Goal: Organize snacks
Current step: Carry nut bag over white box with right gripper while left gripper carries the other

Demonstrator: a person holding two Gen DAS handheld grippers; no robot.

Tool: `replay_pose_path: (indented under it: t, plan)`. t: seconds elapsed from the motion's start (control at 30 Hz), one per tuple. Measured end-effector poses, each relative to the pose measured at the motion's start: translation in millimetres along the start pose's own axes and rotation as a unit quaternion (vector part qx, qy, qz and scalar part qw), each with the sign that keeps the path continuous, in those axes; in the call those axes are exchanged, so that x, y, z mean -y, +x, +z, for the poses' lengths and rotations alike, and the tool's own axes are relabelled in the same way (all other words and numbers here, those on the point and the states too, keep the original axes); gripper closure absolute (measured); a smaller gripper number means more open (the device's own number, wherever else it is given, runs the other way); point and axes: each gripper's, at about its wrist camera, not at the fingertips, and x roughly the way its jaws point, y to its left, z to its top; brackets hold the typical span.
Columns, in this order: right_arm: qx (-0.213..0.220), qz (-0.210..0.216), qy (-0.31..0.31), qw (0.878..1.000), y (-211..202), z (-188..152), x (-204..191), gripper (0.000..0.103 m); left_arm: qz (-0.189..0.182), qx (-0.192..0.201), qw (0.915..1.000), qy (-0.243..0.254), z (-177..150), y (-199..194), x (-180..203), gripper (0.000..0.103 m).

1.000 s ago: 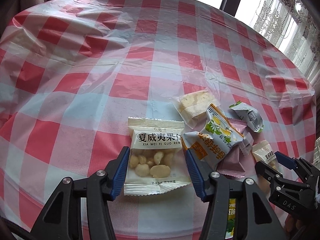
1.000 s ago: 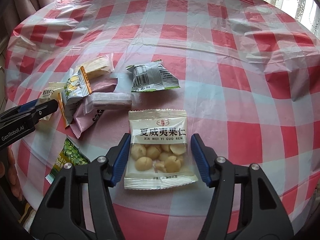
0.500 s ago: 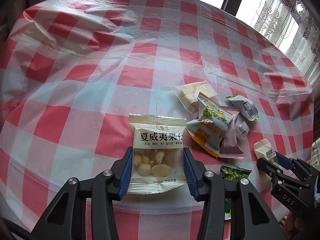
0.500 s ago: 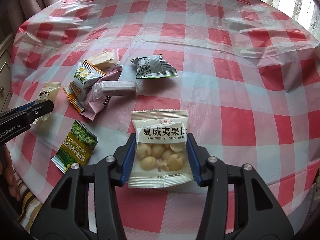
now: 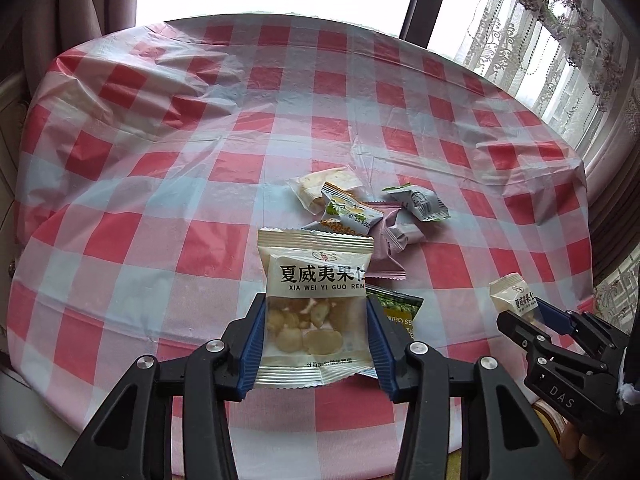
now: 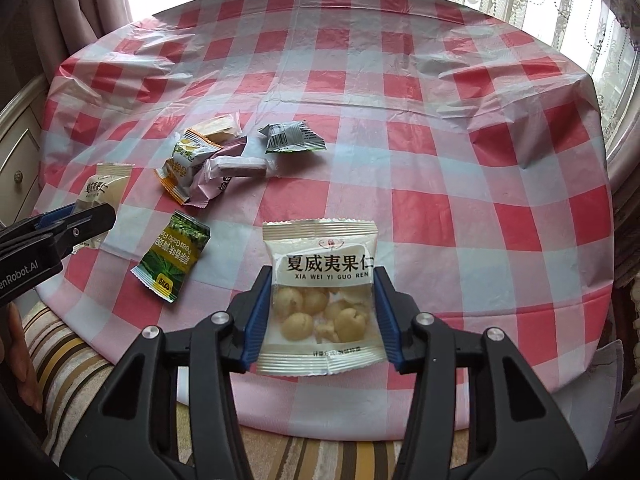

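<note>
While clamped, nut packet (image 5: 314, 308), kernels inside.

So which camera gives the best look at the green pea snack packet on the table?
The right wrist view: the green pea packet lies fully exposed on the checked tablecloth, print readable. In the left wrist view only its top corner shows, behind the nut packet clamped in the left gripper.

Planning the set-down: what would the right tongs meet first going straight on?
Probably bare tablecloth just past the nut packet they grip; the green pea packet lies off to the left. Depth is uncertain.
</note>
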Motion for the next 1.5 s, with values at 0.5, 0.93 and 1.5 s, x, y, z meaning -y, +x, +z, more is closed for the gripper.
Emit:
replay_pose_path:
  t: [0.5,0.93,1.5]
  plan:
    - [0.017,-0.017,0.052,0.998,-48,-40,56,0.051,-0.052,-0.005,0.9952,0.083,-25,-25,84,0.055]
    - [0.014,-0.052,0.118,0.992,-79,-93,130,0.051,-0.098,-0.024,0.9818,0.161,-48,-35,161,0.055]
    - [-0.007,-0.137,0.227,0.964,-116,-173,247,0.051,-0.170,-0.062,0.9483,0.261,-89,-44,266,0.055]
